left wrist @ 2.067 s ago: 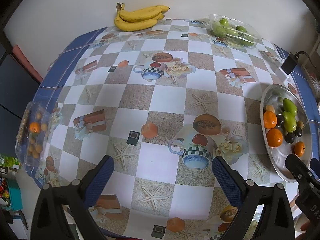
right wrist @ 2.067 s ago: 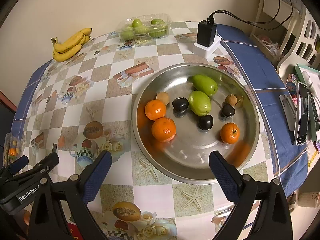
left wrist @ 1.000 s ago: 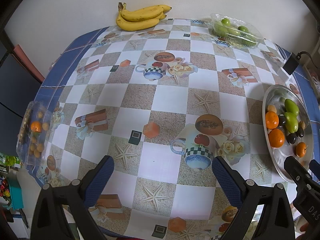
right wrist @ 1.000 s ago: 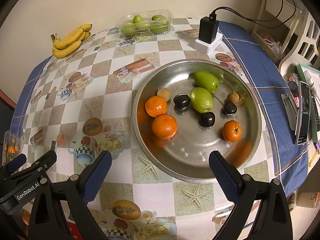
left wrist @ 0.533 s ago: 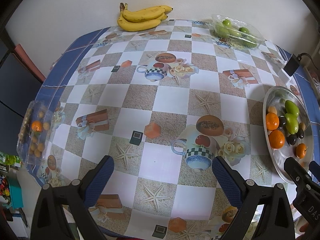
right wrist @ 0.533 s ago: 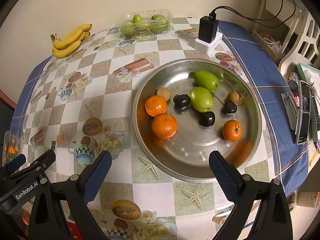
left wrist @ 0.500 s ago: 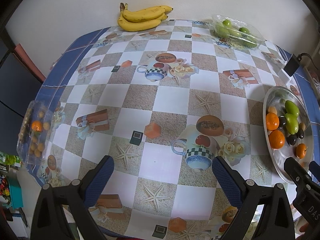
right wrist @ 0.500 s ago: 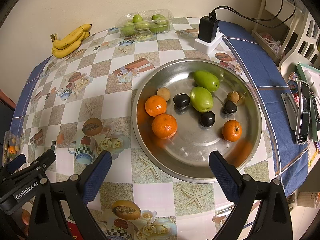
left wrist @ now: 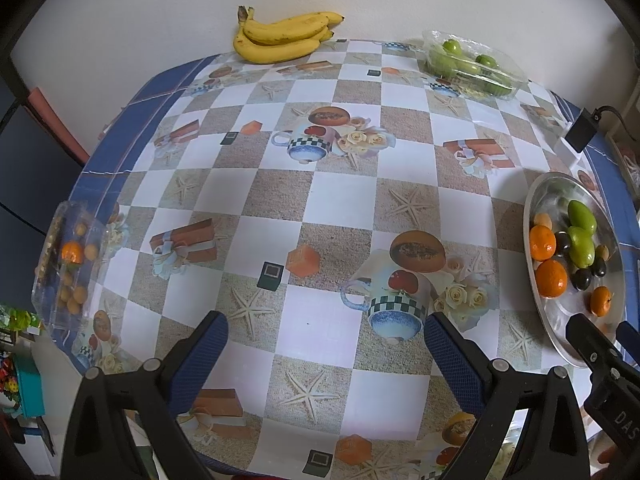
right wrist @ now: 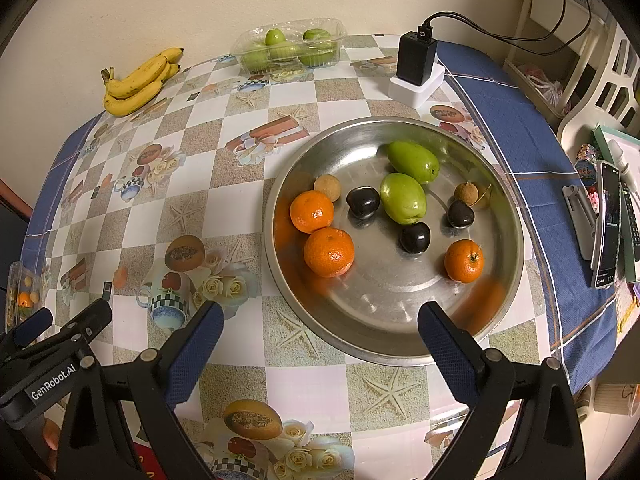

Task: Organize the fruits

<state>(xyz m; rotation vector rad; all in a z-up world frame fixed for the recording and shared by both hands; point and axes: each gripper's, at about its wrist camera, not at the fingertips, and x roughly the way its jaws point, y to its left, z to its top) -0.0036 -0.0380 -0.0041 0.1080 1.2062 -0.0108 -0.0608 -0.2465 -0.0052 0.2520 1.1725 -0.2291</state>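
Where the steel tray (right wrist: 508, 216) sits on the right side of the table (left wrist: 332, 200), we see it round, shallow and shiny, holding three dimpled oranges (right wrist: 329, 252), two smooth green pear-shaped fruits (right wrist: 402, 198), three glossy black fruits (right wrist: 415, 237) and two small dull brown ones (right wrist: 327, 187). The fruits lie loose, some touching, the front orange (right wrist: 464, 261) apart from the rest.

Our right gripper (right wrist: 320, 334) hovers above the tray's near rim, its blue textured fingers (right wrist: 440, 340) spread wide and holding nothing. Our left gripper (left wrist: 326, 344) hangs over the middle of the checked, glossy tablecloth, likewise spread and empty.

At the far edge a bunch of curved yellow bananas (left wrist: 284, 36) lies against the wall, and a clear plastic punnet (left wrist: 472, 64) holds green fruits. A black charger (right wrist: 416, 60) stands on a white block just behind the tray.

Only the left view shows clearly a second clear box (left wrist: 66, 264) of small orange fruits at the table's left edge; the right view catches just a sliver of it. Only the right view shows the phone (right wrist: 608, 224) beyond the blue border.

Compared with two seconds ago, the fruits lie as before; both views have only drifted slightly, and both grippers stay spread.
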